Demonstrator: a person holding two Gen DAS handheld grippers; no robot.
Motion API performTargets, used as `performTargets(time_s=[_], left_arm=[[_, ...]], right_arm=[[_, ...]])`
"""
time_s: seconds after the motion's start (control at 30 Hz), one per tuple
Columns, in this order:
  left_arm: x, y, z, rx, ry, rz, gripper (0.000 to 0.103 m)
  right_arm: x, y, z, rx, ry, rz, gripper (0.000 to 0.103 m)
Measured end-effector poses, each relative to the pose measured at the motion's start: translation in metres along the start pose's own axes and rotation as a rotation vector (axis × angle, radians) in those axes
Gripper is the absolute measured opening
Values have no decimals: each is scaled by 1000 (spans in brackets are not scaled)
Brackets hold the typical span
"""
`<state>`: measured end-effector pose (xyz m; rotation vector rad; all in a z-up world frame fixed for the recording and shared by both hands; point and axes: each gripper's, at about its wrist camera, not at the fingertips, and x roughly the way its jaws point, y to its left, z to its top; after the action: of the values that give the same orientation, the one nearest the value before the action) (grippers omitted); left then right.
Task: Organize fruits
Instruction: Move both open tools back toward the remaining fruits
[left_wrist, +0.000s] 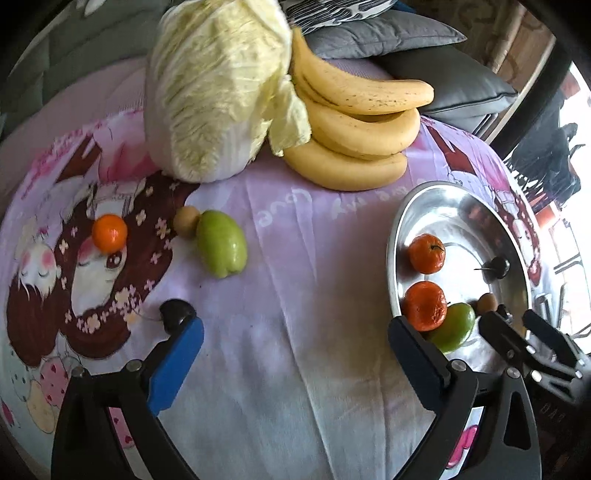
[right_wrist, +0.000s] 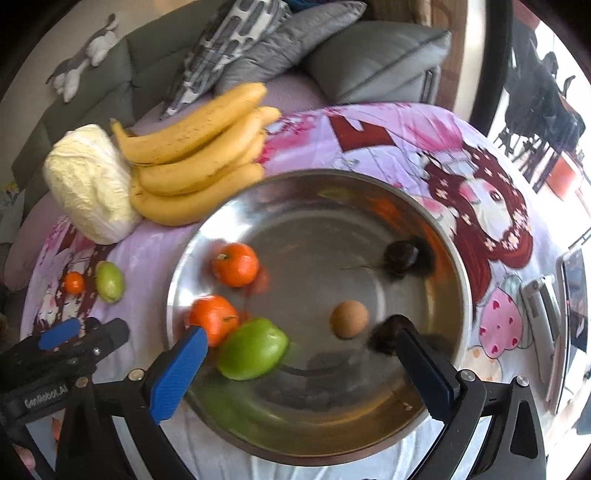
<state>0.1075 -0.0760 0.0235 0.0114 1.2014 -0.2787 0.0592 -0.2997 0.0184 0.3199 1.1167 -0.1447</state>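
My left gripper (left_wrist: 295, 343) hangs open over the printed cloth with nothing between its fingers. A dark round fruit (left_wrist: 177, 314) lies just beyond its left fingertip. Further off lie a tangerine (left_wrist: 109, 233), a green fruit (left_wrist: 221, 243) and a small brown fruit (left_wrist: 186, 220). My right gripper (right_wrist: 299, 336) stands open over the steel bowl (right_wrist: 314, 240). In the bowl are two tangerines (right_wrist: 235, 264), a green fruit (right_wrist: 253, 349), a brown fruit (right_wrist: 349, 318) and two dark fruits, one (right_wrist: 388, 332) blurred beside the right fingertip.
A pale cabbage (left_wrist: 218, 92) and a bunch of bananas (left_wrist: 354, 122) sit at the far side of the cloth. Grey cushions (right_wrist: 376, 59) and a sofa lie behind them. The bowl (left_wrist: 443, 206) sits right of my left gripper, with the right gripper (left_wrist: 513, 317) at its near rim.
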Motion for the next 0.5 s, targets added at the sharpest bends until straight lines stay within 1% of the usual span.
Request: performTargets(time_s=[0.03, 0.07, 0.17, 0.2, 0.33, 0.5], left_arm=[[-2, 1, 0, 5, -5, 8, 100], [-5, 1, 0, 16, -19, 44, 100], [-12, 1, 2, 47, -47, 115, 100], [-14, 3, 2, 44, -50, 120, 100], [-16, 14, 5, 4, -31, 87, 100], [-28, 39, 10, -56, -44, 103, 100]], right_arm=[[-1, 3, 0, -5, -2, 11, 103], [-1, 6, -1, -9, -2, 18, 103], [1, 18, -3, -42, 4, 27, 103], [1, 21, -5, -53, 4, 27, 103], [-3, 35, -9, -90, -6, 47, 103], [-6, 49, -12, -111, -13, 65, 103]])
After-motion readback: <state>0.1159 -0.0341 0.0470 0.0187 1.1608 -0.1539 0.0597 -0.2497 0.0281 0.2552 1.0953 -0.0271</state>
